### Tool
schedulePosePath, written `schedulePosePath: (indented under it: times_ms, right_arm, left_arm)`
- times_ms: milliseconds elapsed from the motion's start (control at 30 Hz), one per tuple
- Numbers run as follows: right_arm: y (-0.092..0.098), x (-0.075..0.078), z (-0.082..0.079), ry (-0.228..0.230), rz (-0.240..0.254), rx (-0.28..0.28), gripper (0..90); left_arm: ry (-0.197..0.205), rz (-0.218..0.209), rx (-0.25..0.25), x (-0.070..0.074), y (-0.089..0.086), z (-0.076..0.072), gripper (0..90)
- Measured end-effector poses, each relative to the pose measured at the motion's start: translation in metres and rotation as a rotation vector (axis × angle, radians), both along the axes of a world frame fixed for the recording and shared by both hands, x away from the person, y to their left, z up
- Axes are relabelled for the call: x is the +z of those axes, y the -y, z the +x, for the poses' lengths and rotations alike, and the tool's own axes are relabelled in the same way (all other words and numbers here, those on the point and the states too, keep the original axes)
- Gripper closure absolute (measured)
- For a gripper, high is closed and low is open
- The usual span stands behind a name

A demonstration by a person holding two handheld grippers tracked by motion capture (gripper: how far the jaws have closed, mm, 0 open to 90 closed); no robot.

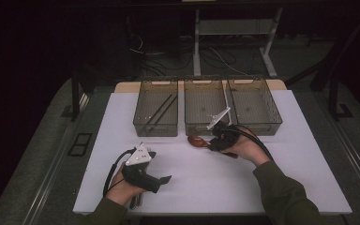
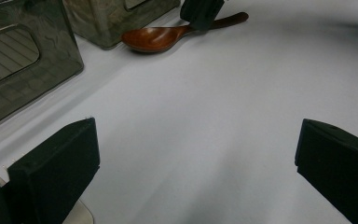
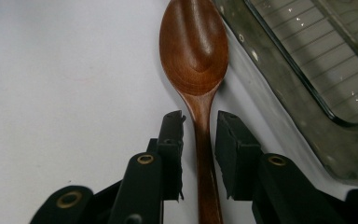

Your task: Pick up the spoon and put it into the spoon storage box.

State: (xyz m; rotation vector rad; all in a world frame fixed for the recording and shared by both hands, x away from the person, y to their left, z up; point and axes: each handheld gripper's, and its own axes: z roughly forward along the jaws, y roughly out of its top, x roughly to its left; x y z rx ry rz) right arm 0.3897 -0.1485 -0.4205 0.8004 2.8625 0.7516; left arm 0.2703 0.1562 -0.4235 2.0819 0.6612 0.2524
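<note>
Right hand-held gripper straddles the neck of the wooden spoon, jaws narrow w/ a thin gap each side, so prob. not pinching it. Spoon lies flat on the white tabletop, bowl up, just in front of the middle bin, three clear bins in a row at the back. Left hand-held gripper sits near the front edge, jaws spread wide over bare tabletop. Dark sticks lie in the left bin.
</note>
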Motion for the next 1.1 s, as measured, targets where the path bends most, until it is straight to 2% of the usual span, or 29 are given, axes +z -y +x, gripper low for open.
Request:
schedulePosePath:
  times_ms: [200, 300, 500, 767, 800, 967, 1100]
  right_arm:
    - [-0.01, -0.003, 0.005, -0.004, -0.089, 0.033, 75.4]
    - [-0.013, -0.004, 0.007, -0.013, -0.115, 0.047, 76.4]
    - [-0.017, -0.003, 0.007, -0.002, -0.157, 0.063, 81.7]
    - [-0.017, -0.002, 0.003, 0.017, -0.16, 0.067, 82.2]
    - [-0.017, -0.002, 0.002, 0.001, -0.145, 0.064, 82.2]
    - [-0.011, 0.003, 0.0, 0.004, -0.109, 0.066, 82.3]
    - [-0.004, 0.01, -0.004, 0.004, -0.052, 0.06, 82.3]
  left_arm:
    - [0.0, -0.004, 0.003, 0.0, -0.001, 0.0, 0.0]
    - [0.001, -0.005, 0.004, 0.001, -0.001, 0.0, 0.0]
    - [0.002, -0.003, 0.001, 0.001, -0.001, 0.0, 0.0]
    - [0.002, -0.004, 0.003, 0.001, -0.001, 0.0, 0.0]
    - [0.002, -0.004, 0.003, 0.001, -0.001, 0.0, 0.0]
    - [0.001, -0.002, 0.002, 0.001, -0.002, 0.0, 0.0]
    - [0.002, -0.005, 0.004, 0.001, -0.002, 0.0, 0.0]
